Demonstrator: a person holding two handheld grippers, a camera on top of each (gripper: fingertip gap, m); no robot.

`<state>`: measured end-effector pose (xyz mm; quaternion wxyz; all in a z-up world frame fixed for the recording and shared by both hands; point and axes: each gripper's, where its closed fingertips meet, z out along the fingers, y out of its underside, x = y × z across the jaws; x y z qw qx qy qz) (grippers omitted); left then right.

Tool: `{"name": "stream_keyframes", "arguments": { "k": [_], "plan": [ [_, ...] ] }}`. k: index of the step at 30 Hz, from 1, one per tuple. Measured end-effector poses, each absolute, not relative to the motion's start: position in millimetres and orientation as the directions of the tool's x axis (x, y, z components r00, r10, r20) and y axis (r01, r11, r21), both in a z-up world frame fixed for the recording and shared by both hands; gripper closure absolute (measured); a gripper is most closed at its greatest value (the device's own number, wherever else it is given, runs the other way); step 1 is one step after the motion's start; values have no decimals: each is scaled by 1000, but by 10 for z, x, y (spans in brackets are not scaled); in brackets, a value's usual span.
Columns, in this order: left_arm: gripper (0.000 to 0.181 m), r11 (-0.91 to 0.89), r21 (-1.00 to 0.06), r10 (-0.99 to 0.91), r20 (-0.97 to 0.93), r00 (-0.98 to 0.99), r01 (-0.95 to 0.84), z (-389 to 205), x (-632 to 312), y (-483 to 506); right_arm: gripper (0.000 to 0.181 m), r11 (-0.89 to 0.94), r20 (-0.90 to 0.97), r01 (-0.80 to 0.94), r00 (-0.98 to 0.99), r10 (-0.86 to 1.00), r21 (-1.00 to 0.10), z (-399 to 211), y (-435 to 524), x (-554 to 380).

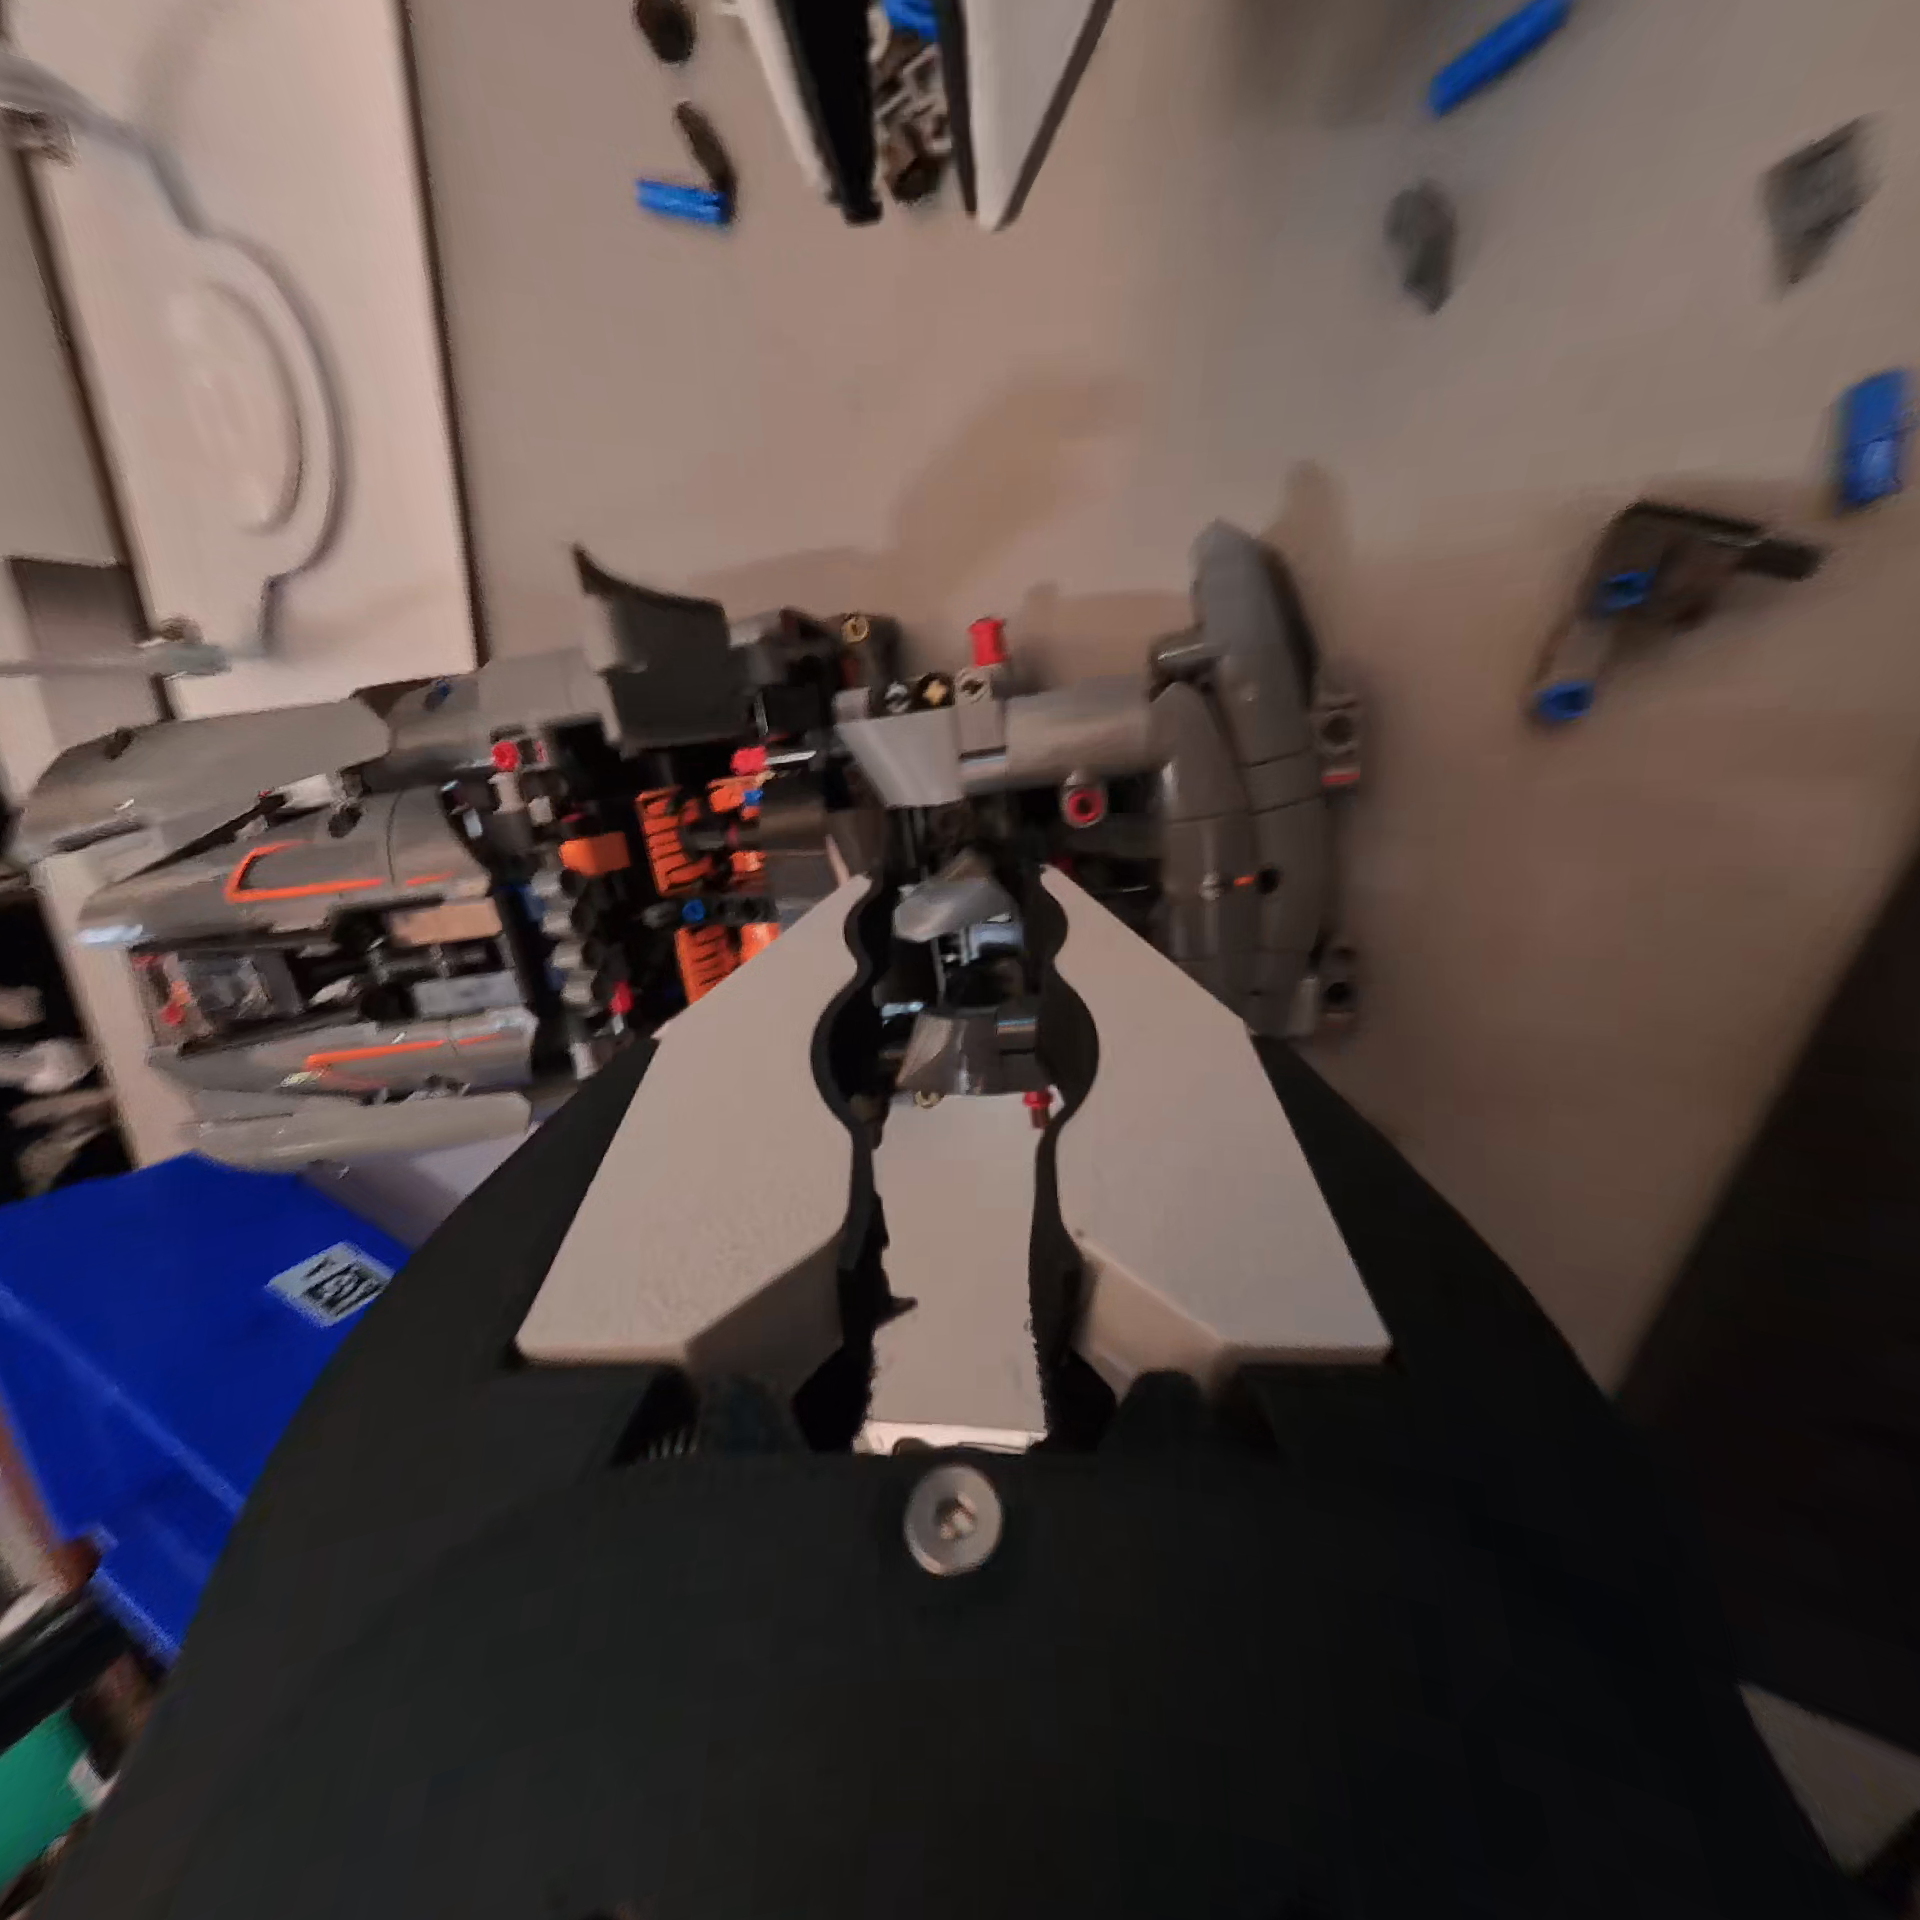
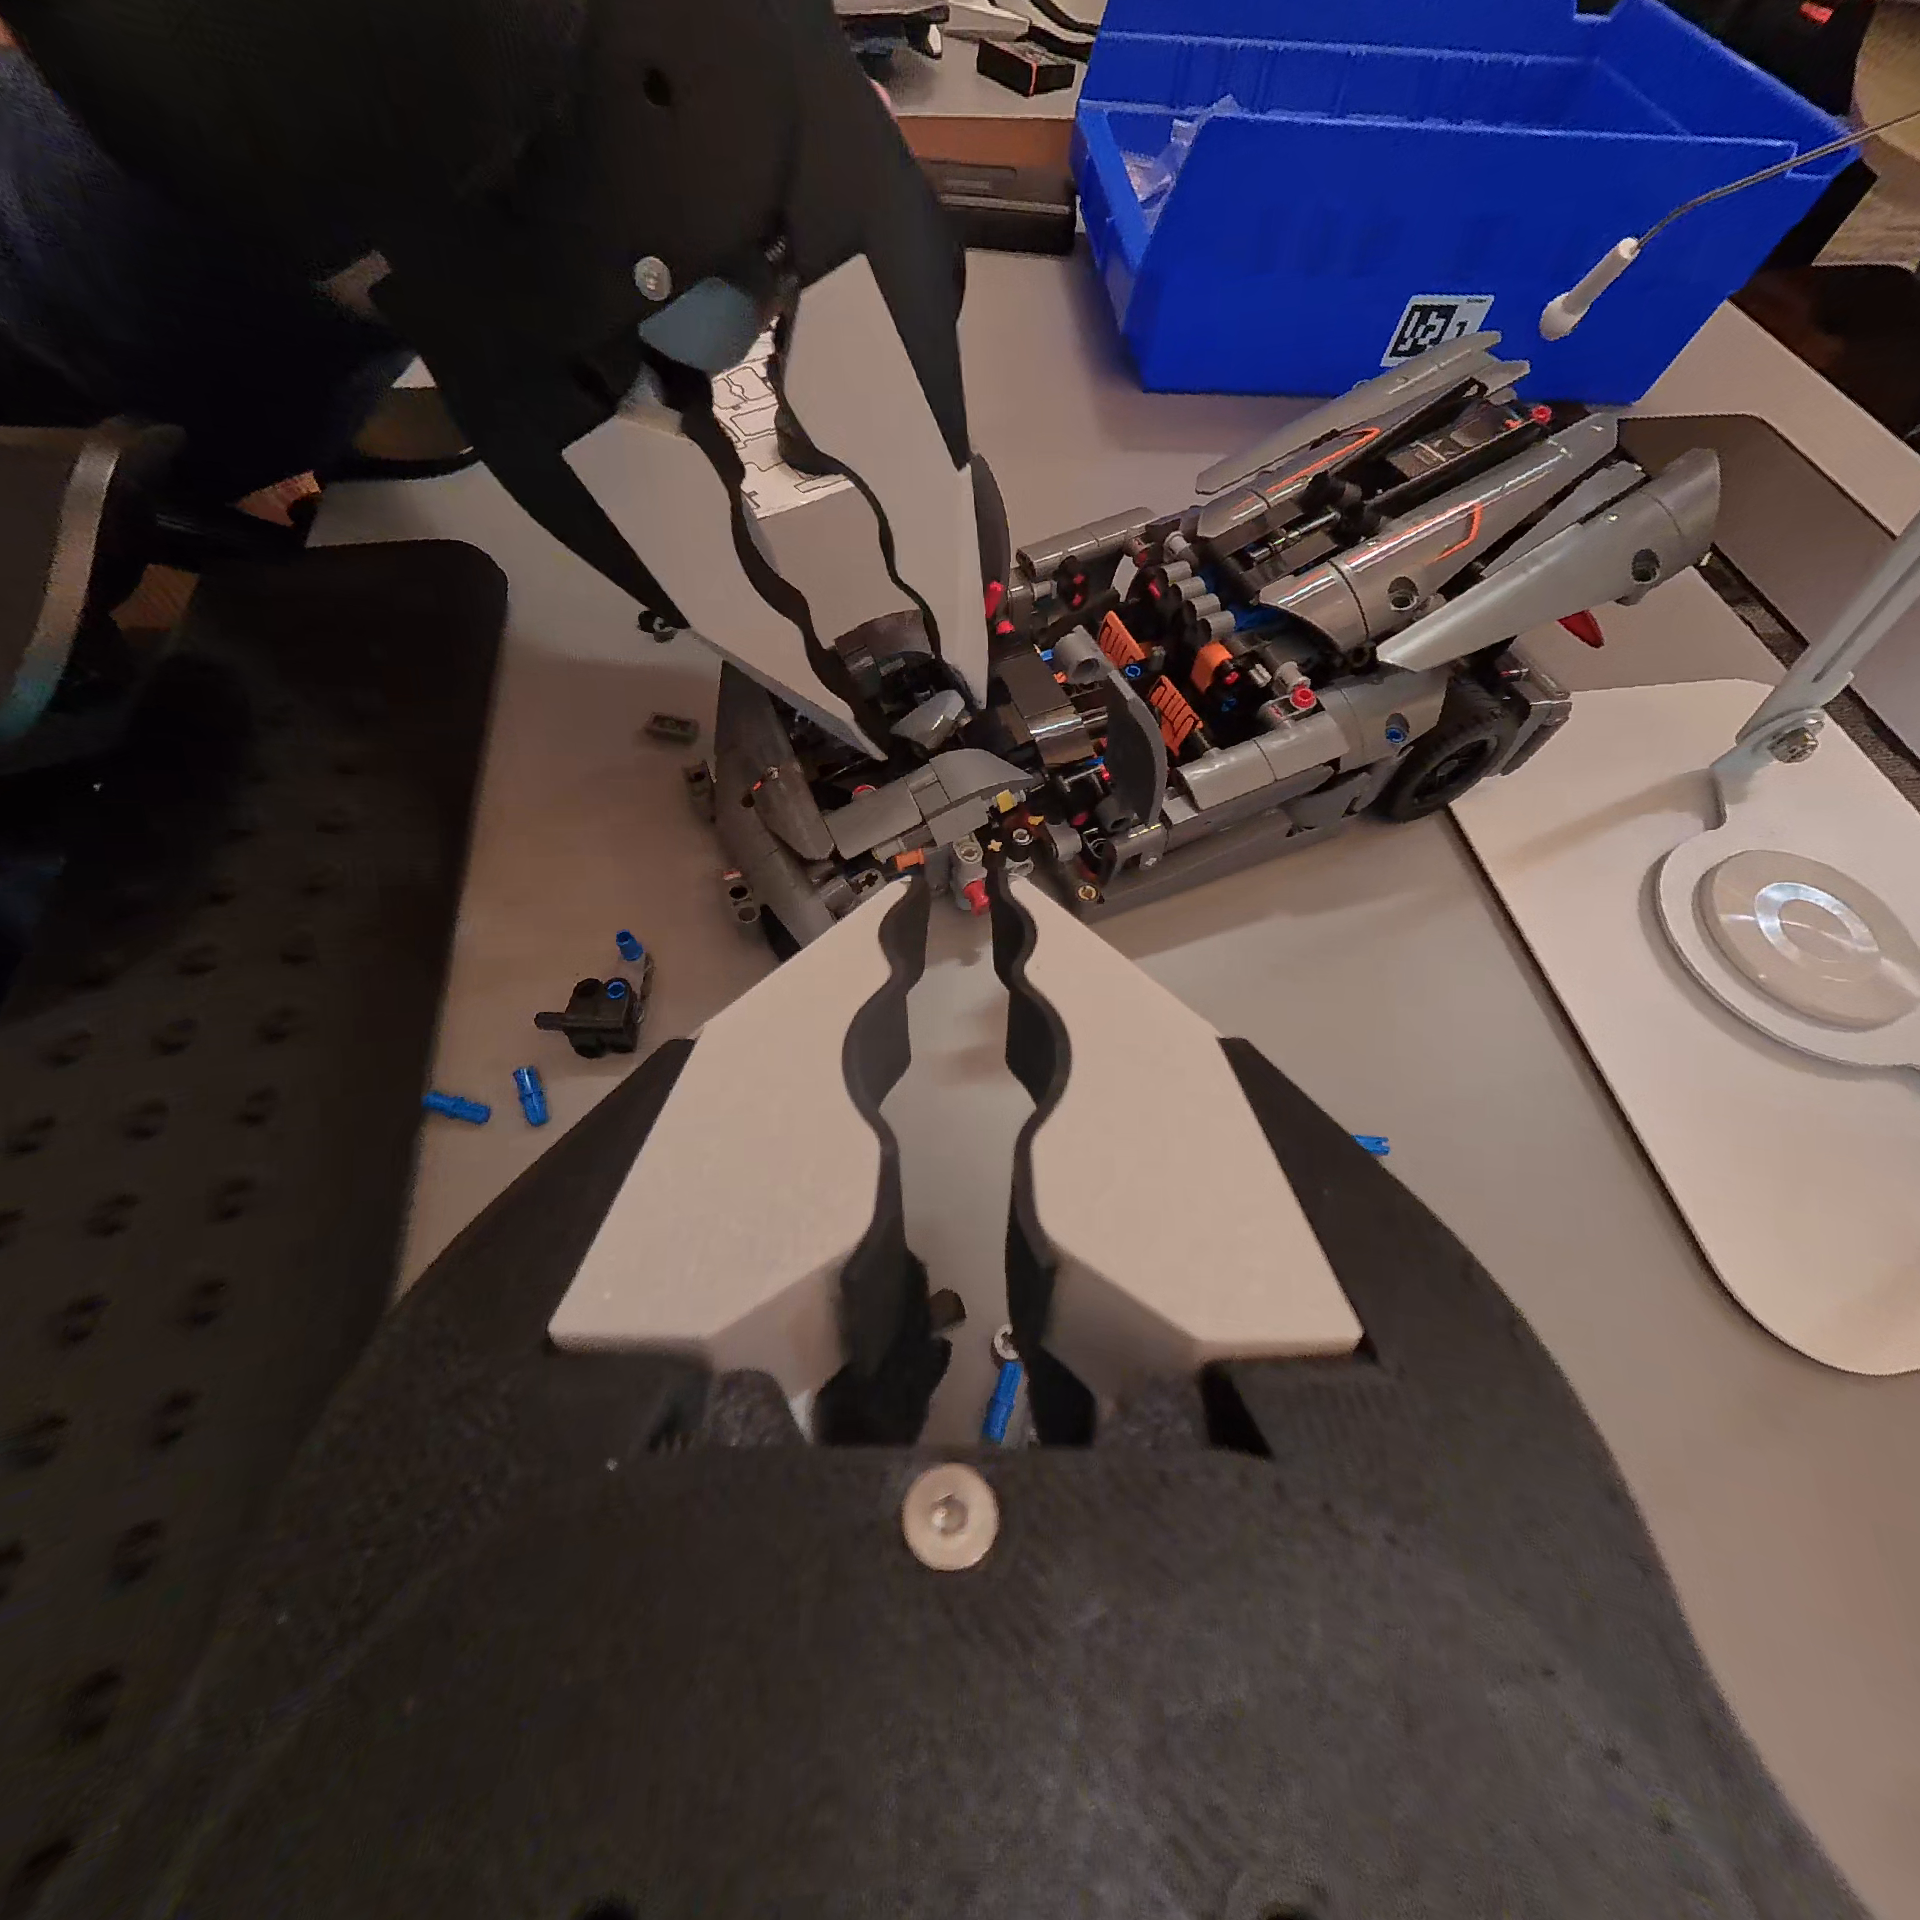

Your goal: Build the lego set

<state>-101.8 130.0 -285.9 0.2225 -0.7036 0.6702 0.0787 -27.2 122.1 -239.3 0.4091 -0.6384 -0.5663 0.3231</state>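
The left gripper's grey wavy-edged fingers (image 1: 956,904) reach, slightly parted, into the grey, black and orange brick-built car model (image 1: 665,831), with small blue plastic pins (image 1: 681,200) scattered beyond.

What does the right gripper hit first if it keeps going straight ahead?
Likely the lego car: the right gripper points at its near side, close to a red pin. Depth unclear.
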Motion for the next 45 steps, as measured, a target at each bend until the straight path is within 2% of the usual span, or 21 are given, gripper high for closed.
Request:
{"name": "stream_keyframes", "arguments": {
  "k": [5, 13, 19, 29, 33, 45],
  "plan": [
    [165, 20, -168, -935, -351, 41, -986, -2890, -1007, 1266, 172, -11, 59, 448, 142, 988, -894, -2337, 1193, -265],
    [171, 45, -161, -966, -257, -2, -986, -2927, -999, 1218, 172, 3, 69, 435, 137, 988, -900, -2276, 1165, -255],
    [176, 68, -173, -958, -286, -16, -983, -2897, -1001, 1236, 173, 7, 73, 433, 135, 988, -901, -2260, 1157, -253],
    [177, 115, -346, -941, -338, 9, -931, -2608, -867, 1178, 174, 6, 73, 429, 139, 988, -903, -2250, 1169, -235],
    [178, 142, -416, -958, -287, -18, -898, -2507, -807, 834, 174, 5, 72, 431, 140, 988, -903, -2250, 1172, -226],
    [181, 94, -442, -979, -203, -3, -892, -2905, -853, 362, 175, 3, 74, 438, 144, 987, -899, -2267, 1181, -215]
  ]
}}
